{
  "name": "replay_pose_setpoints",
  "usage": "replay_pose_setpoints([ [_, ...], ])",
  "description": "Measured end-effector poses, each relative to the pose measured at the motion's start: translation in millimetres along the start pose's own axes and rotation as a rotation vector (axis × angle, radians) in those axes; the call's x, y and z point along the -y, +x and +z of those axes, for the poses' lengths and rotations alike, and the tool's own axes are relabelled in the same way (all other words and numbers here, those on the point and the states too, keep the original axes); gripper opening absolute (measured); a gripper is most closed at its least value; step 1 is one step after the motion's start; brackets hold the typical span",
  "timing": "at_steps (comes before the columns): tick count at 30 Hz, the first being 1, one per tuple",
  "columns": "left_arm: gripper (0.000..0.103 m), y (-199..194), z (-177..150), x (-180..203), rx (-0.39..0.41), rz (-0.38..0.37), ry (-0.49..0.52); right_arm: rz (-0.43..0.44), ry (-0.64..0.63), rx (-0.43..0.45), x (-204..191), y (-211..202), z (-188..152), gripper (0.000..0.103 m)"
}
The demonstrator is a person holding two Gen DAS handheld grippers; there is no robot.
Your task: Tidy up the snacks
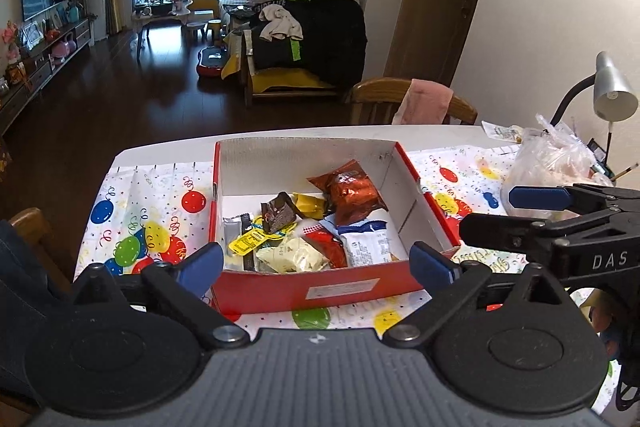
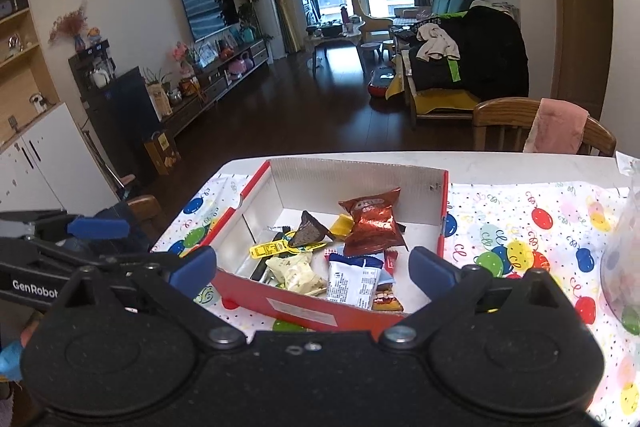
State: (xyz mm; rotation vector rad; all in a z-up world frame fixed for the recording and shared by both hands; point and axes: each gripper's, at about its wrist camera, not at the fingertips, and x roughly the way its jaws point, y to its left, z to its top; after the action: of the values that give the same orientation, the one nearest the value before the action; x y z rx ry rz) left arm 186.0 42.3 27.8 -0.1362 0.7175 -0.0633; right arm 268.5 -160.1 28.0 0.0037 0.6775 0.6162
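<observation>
A red cardboard box (image 1: 320,289) with a white inside sits on the balloon-print tablecloth (image 1: 152,211); it also shows in the right wrist view (image 2: 304,307). Inside lie several snack packets: a shiny red-brown bag (image 1: 352,193) (image 2: 372,225), a dark triangular packet (image 1: 278,213), a yellow wrapper (image 1: 250,241), a cream packet (image 1: 294,255) and a white-blue packet (image 1: 366,241) (image 2: 354,281). My left gripper (image 1: 318,267) is open and empty, just in front of the box. My right gripper (image 2: 312,269) is open and empty, also in front of the box, and shows at the right of the left view (image 1: 486,215).
A clear plastic bag (image 1: 552,163) with contents sits on the table to the right of the box, near a grey desk lamp (image 1: 612,91). A wooden chair (image 1: 400,101) with a pink cloth stands behind the table. The table's far edge (image 2: 480,157) lies just beyond the box.
</observation>
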Motion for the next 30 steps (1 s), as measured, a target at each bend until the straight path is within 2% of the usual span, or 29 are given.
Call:
replay_pose_setpoints([
  [10, 0.1, -18, -9, 8, 0.039, 0.01, 0.006, 0.004, 0.01, 0.041, 1, -17, -9, 0.103],
  [30, 0.1, -27, -16, 14, 0.063, 0.0, -0.011, 0.026, 0.05, 0.042, 5, -24, -18, 0.103],
])
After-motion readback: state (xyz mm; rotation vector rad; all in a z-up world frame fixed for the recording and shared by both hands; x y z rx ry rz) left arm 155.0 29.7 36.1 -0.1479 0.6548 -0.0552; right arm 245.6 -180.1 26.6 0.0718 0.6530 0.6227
